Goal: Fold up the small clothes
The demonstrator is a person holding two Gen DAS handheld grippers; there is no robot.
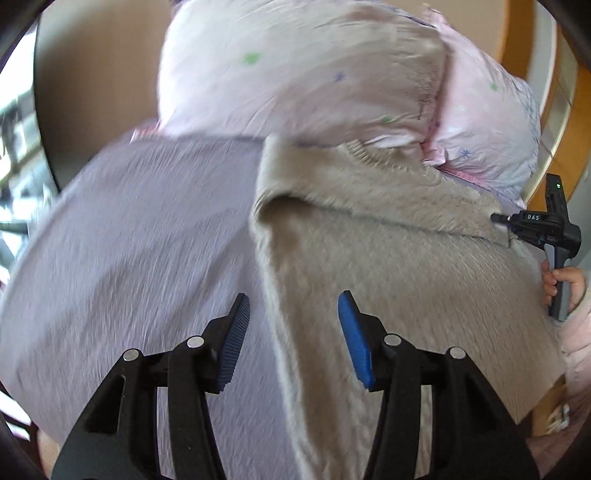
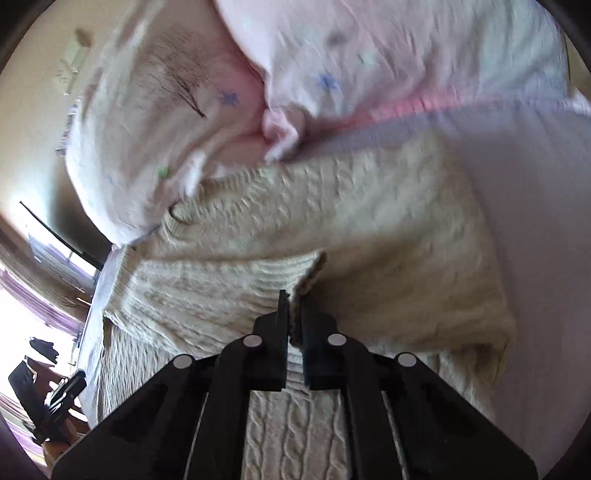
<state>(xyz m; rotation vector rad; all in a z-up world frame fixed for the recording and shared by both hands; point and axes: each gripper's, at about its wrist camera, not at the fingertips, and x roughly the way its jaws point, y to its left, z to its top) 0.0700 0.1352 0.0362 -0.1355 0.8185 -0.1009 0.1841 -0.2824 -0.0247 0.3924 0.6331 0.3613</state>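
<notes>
A beige cable-knit sweater lies on a lilac bed sheet, partly folded over itself. My left gripper is open and empty, hovering over the sweater's left edge. My right gripper is shut on the sweater's ribbed hem and holds it lifted over the sweater's body. In the left wrist view the right gripper shows at the far right, at the sweater's edge. The left gripper shows at the lower left of the right wrist view.
A pink pillow with small star prints lies just behind the sweater, also in the right wrist view. A wooden headboard stands behind it. A bright window is at the left.
</notes>
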